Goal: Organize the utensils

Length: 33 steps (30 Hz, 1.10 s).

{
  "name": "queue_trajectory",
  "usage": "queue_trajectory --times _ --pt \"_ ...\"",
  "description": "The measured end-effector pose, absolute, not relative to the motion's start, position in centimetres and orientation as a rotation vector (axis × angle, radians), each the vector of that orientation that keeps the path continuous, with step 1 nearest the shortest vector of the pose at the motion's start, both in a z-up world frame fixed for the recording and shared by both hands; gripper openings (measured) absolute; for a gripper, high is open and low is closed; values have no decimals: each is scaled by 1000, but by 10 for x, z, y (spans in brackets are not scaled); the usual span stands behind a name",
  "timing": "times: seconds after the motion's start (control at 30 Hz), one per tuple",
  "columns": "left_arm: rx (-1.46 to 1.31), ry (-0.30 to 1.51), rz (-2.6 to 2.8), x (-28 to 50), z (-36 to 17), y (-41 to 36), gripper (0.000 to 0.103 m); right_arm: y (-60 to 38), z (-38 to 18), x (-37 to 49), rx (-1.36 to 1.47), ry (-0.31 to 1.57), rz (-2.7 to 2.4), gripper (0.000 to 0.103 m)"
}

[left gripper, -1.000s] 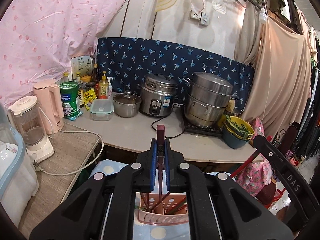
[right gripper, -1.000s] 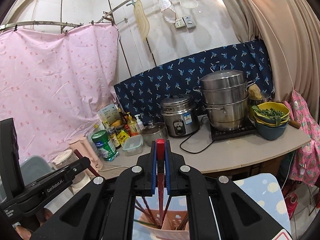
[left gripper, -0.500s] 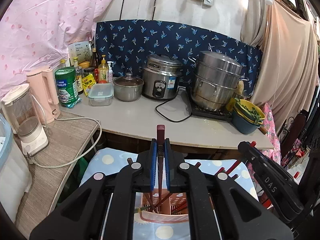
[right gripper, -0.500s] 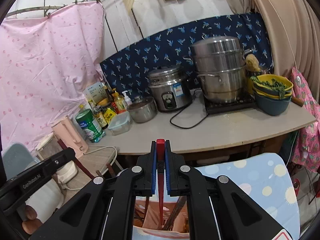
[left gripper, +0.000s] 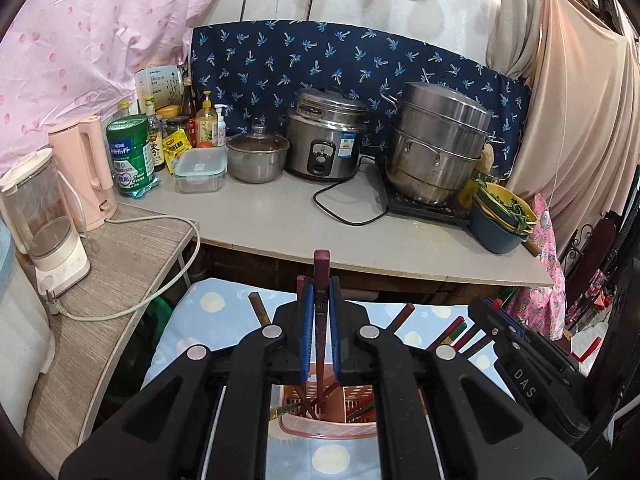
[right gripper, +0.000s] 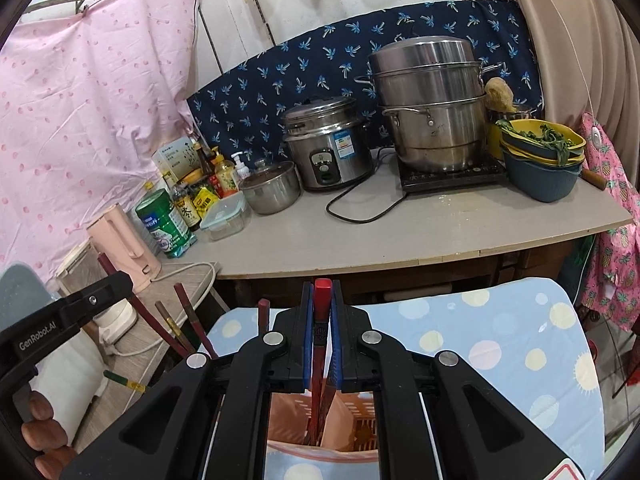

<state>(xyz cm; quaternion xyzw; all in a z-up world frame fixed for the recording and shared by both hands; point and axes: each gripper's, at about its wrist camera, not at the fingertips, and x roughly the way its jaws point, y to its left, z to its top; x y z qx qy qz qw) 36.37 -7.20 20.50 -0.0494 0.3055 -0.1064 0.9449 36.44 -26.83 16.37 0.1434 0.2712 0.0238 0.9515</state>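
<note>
**Both grippers clamp a chopstick above the pink holder**

The left gripper [left gripper: 319, 328] is pinched narrow on a dark red chopstick [left gripper: 321, 272] — the stick stands nearly upright between the blue pads [left gripper: 307, 332], its square top poking out beyond the fingertips and its lower end reaching down into the pink utensil holder [left gripper: 328, 426] directly below the jaws. More chopsticks lean inside that holder, and others fan out to either side of the fingers.

The right gripper [right gripper: 321, 334] likewise squeezes a bright red chopstick [right gripper: 322, 292] held upright, its tip down inside the same pink slotted holder [right gripper: 320, 436] under the jaws. Left of it, several loose chopsticks [right gripper: 188, 320] slant upward beside the other gripper's black arm — a person's fingers [right gripper: 40, 432] wrap its handle. Ahead of both grippers stretches the counter [left gripper: 280, 220] with a rice cooker [left gripper: 326, 136] and steamer pot [left gripper: 436, 148].
</note>
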Motion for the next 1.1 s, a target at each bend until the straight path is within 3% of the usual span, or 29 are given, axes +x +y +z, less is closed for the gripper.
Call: queue_trajectory --times 0.1,0.17,0.23,0.4,0.67,0.9,1.1 --pt "-107 619 -215 361 205 -69 8 -268 167 358 281 536 37 17" --pt "-110 613 -213 357 206 -66 18 -270 170 353 285 524 35 25" --pt "-110 593 -198 352 208 -63 38 -272 175 345 295 509 36 31" --pt "-77 573 -178 333 210 -63 43 -276 182 317 294 491 39 44" --pt "-8 591 -135 283 181 -61 67 -266 162 254 217 519 -16 71" --pt "19 660 -115 247 141 -57 79 -261 132 205 180 581 -47 84" --pt "43 662 -92 217 124 -57 91 -247 117 181 126 612 -60 85"
